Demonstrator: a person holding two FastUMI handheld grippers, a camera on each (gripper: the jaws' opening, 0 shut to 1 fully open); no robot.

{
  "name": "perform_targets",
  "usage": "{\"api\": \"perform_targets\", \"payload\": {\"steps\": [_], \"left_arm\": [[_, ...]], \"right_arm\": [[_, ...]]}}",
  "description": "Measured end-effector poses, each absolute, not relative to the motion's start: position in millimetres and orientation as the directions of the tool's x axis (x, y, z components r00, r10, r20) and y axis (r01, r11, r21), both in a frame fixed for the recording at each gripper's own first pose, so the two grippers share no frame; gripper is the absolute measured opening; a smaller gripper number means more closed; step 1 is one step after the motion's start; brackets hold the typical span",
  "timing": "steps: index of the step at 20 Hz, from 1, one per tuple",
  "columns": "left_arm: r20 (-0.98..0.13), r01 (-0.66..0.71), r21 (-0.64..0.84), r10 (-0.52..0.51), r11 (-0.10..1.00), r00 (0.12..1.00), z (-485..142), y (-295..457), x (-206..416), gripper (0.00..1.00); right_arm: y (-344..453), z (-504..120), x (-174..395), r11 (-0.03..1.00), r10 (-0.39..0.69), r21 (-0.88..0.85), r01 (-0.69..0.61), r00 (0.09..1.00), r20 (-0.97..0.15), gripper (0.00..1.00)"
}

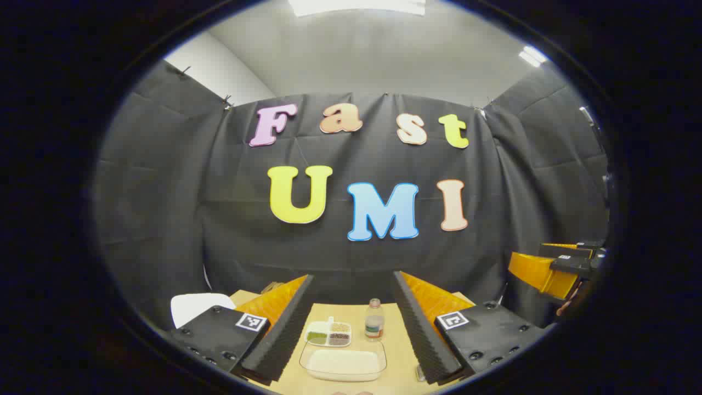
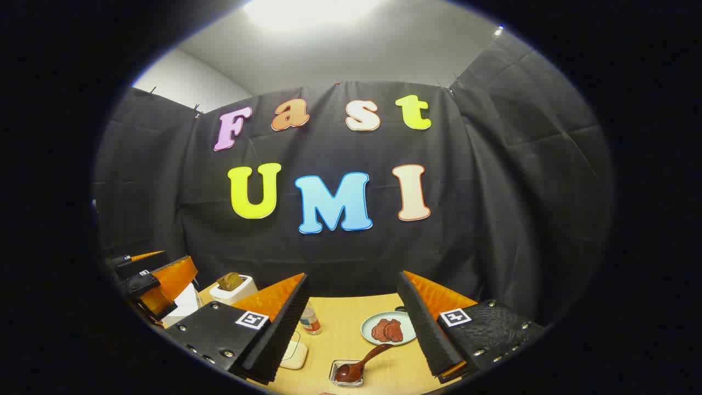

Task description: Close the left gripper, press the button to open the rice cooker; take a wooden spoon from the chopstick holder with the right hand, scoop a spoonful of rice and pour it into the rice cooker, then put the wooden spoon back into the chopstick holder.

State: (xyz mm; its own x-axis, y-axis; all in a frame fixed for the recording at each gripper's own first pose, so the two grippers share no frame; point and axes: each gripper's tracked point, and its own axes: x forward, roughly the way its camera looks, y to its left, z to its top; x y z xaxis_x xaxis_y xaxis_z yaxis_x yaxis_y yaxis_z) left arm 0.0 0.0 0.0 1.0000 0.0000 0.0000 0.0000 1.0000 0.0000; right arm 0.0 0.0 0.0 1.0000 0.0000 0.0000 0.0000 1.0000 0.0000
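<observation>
My left gripper (image 1: 352, 280) is open, high above the wooden table (image 1: 400, 351). Below its fingers lies a clear tray of white rice (image 1: 343, 363). A white rounded body, likely the rice cooker (image 1: 193, 308), peeks out past the left finger. My right gripper (image 2: 353, 277) is open too and holds nothing. In the right gripper view a white holder with brown wooden pieces in it (image 2: 232, 286) stands at the table's far left, behind the left gripper (image 2: 159, 280). The right gripper (image 1: 551, 269) also shows at the right edge of the left gripper view.
A divided dish of grains (image 1: 329, 333) and a small bottle (image 1: 374, 321) stand behind the rice tray. In the right gripper view a plate with red slices (image 2: 388, 329) and a small clear dish holding a dark spoon (image 2: 351, 372) lie near the front.
</observation>
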Motion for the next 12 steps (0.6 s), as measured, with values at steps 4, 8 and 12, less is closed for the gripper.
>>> {"api": "perform_targets", "payload": {"steps": [4,8,12], "left_arm": [[-0.018,-0.018,-0.017,0.017,1.000,1.000,-4,10,3,0.97],[0.010,-0.054,-0.023,0.054,0.998,0.998,3,22,1,0.96],[-0.004,-0.066,-0.034,0.066,0.997,0.998,-5,32,2,0.97]], "right_arm": [[8,-2,7,1.000,0.020,0.004,-0.020,1.000,-0.004,0.98],[9,0,7,0.999,0.030,0.020,-0.030,0.999,0.012,0.98],[10,5,10,0.999,0.031,0.027,-0.031,0.999,0.012,0.98]]}}
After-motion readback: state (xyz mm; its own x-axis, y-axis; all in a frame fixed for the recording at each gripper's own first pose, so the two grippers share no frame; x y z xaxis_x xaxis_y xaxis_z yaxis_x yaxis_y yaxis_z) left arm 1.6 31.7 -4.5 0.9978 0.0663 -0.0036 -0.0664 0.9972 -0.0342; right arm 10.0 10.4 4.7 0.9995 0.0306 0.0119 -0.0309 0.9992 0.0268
